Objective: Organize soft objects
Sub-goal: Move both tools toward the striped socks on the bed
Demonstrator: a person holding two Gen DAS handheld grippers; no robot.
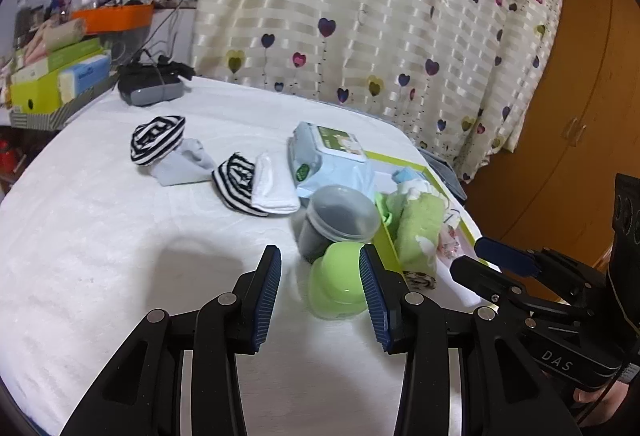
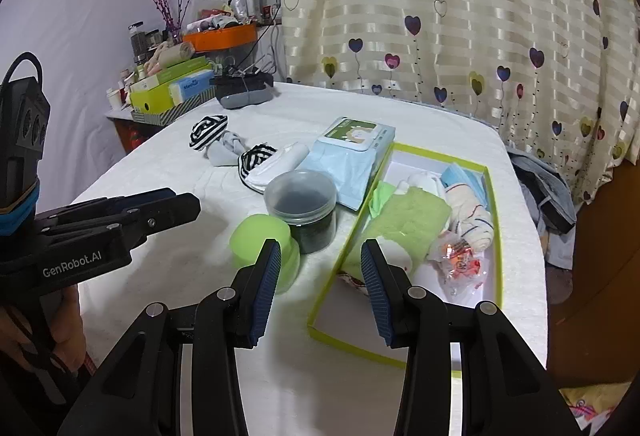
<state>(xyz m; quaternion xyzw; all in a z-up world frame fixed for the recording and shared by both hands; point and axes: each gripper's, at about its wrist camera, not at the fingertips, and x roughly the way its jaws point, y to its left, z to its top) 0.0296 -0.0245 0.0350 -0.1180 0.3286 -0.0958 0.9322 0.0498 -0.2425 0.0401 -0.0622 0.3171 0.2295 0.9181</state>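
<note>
Two striped-and-pale socks lie on the white table: one far left (image 1: 160, 140) (image 2: 210, 132), one nearer the middle (image 1: 248, 184) (image 2: 260, 160). A green-rimmed box (image 2: 320, 316) (image 1: 384, 236) at the right holds a green towel (image 2: 404, 220) (image 1: 420, 232), a rolled cloth (image 2: 472, 212), a blue mask (image 2: 466, 176) and a wrapped packet (image 2: 460, 264). My left gripper (image 1: 320, 288) is open and empty above the table, near a green cup (image 1: 338, 284). My right gripper (image 2: 320, 288) is open and empty over the box's near left edge.
A blue wipes pack (image 1: 332, 160) (image 2: 352, 152) and a dark lidded jar (image 1: 340, 220) (image 2: 304, 204) stand mid-table beside the green cup (image 2: 264, 240). A dark pouch (image 2: 244, 92) lies at the far edge. Stacked boxes (image 1: 56, 76) sit at the far left. A curtain (image 2: 460, 16) hangs behind.
</note>
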